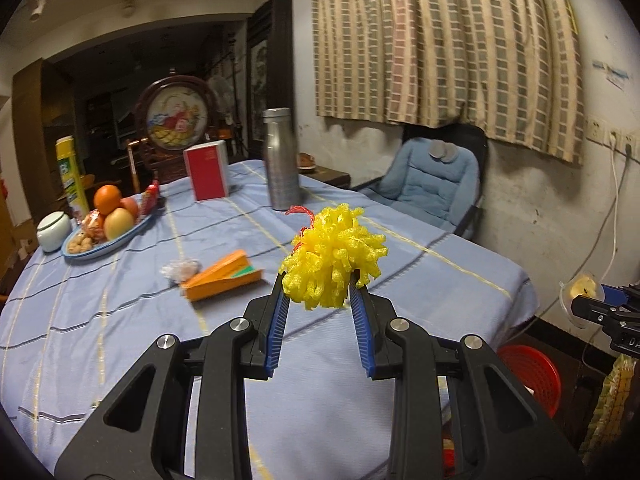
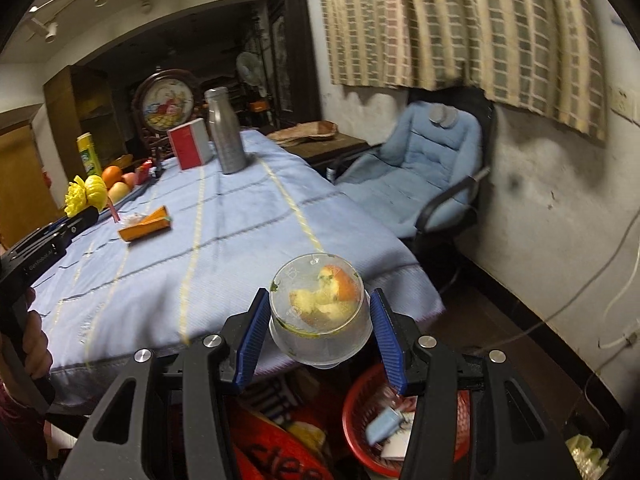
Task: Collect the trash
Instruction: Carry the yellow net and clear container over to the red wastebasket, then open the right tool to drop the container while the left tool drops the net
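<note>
My left gripper [image 1: 320, 286] is shut on a yellow foam fruit net [image 1: 334, 258] and holds it above the blue tablecloth [image 1: 120, 320]; the net also shows in the right wrist view [image 2: 82, 196]. My right gripper [image 2: 318, 304] is shut on a clear plastic cup [image 2: 320, 316] with fruit scraps inside, held past the table's edge above a red trash basket [image 2: 362, 428] that has paper trash in it. The cup also shows in the left wrist view [image 1: 582, 288], and the basket below it [image 1: 532, 376]. An orange carton [image 1: 222, 278] and a crumpled clear wrapper [image 1: 180, 270] lie on the table.
A fruit plate [image 1: 104, 236], white jar [image 1: 54, 230], red box [image 1: 208, 174] and steel bottle [image 1: 282, 160] stand at the far end. A blue padded chair [image 1: 430, 178] stands by the wall under the curtain. Bags [image 2: 280, 440] lie on the floor beside the basket.
</note>
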Motion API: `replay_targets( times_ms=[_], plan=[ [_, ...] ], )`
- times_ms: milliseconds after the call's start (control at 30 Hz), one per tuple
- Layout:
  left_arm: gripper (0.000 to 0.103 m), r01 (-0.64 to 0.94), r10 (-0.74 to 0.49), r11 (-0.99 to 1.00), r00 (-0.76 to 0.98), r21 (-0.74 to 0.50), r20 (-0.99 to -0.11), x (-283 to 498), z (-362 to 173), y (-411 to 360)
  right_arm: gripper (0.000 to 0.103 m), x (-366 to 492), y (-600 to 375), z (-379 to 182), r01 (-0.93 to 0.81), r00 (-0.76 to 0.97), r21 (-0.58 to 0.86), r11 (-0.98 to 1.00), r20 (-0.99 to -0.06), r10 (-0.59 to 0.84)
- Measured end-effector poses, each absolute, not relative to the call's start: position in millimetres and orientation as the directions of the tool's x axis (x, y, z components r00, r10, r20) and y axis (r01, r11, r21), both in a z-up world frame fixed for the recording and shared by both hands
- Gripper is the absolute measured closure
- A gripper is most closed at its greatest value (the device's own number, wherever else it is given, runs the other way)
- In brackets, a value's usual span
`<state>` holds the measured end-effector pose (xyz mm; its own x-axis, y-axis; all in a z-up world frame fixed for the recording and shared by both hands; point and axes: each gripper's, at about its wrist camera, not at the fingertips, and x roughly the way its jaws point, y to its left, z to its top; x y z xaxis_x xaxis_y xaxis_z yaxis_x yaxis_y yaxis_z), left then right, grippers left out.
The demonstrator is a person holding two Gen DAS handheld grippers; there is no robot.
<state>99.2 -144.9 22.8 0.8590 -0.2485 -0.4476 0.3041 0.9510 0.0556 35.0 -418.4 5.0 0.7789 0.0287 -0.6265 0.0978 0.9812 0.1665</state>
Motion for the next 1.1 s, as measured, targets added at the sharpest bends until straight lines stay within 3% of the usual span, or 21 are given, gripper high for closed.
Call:
replay_targets(
  times_ms=[500, 900, 1000, 1100],
  plan=[
    [0.071, 0.458, -0.354, 0.886, 0.770, 0.073, -0.531, 104.6, -5.9, -223.5, 0.052, 30.9, -481.8, -59.0, 0.253, 0.678, 0.194, 0.948, -0.735, -0.030],
    [0.071, 0.503, -0.382, 0.862, 0.725, 0.061, -0.573, 110.5, -19.4, -242.3, 0.052, 49.0, -498.1, -111.8, 0.307, 0.568, 0.190, 0.932, -0.823, -0.019],
    [0.071, 0.513, -0.388, 0.856, 0.712, 0.057, -0.585, 110.6, -22.8, -245.2, 0.032, 52.0, -507.5, -126.9, 0.369, 0.522, 0.162, 0.915, -0.851, -0.060],
    [0.071, 0.531, -0.396, 0.845, 0.703, 0.065, -0.591, 107.8, -24.8, -250.2, 0.030, 45.2, -520.9, -123.8, 0.405, 0.544, 0.216, 0.888, -0.838, -0.045]
  ],
)
